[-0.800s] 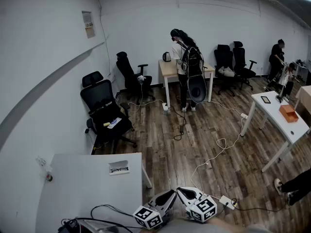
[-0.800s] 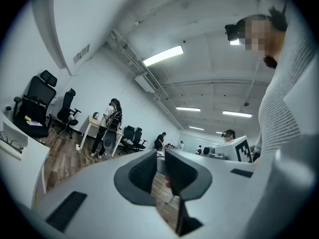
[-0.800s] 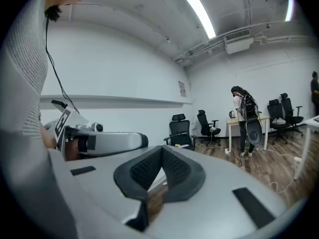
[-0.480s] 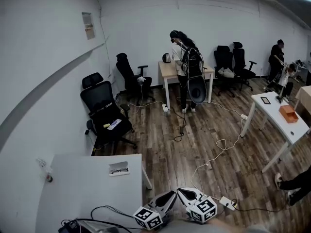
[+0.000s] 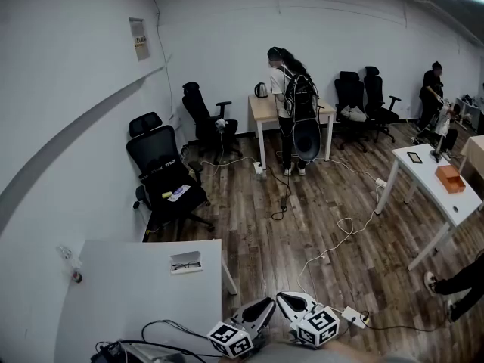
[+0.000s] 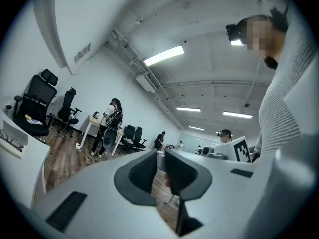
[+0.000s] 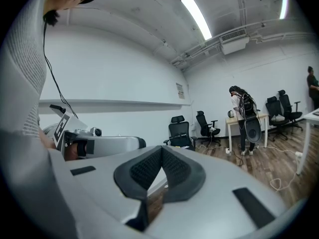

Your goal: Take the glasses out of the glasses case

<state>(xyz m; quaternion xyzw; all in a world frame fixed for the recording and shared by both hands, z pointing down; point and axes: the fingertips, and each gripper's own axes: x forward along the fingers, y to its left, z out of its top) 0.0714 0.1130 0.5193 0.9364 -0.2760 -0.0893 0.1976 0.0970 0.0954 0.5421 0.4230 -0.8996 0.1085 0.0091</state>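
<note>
Glasses [image 5: 184, 265] lie in their case [image 5: 187, 255] on the white table [image 5: 136, 293], well apart from both grippers. The left gripper [image 6: 160, 156] is slightly spread and empty; the right gripper [image 7: 161, 151] is pressed together. Best to reach over and open wider first.

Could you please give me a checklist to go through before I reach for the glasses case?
1. Glasses case on the table: ok, it lies flat with nothing on top.
2. Glasses in the case: ok, dark frames show inside it.
3. Left gripper empty: ok, jaws slightly apart with nothing between them.
4. Right gripper ready to grasp: not ok, jaws together and empty.
5. Grippers at the case: not ok, both are held off the table's near corner, apart from the case.
6. Cables on the table out of the way: cannot tell.
</note>
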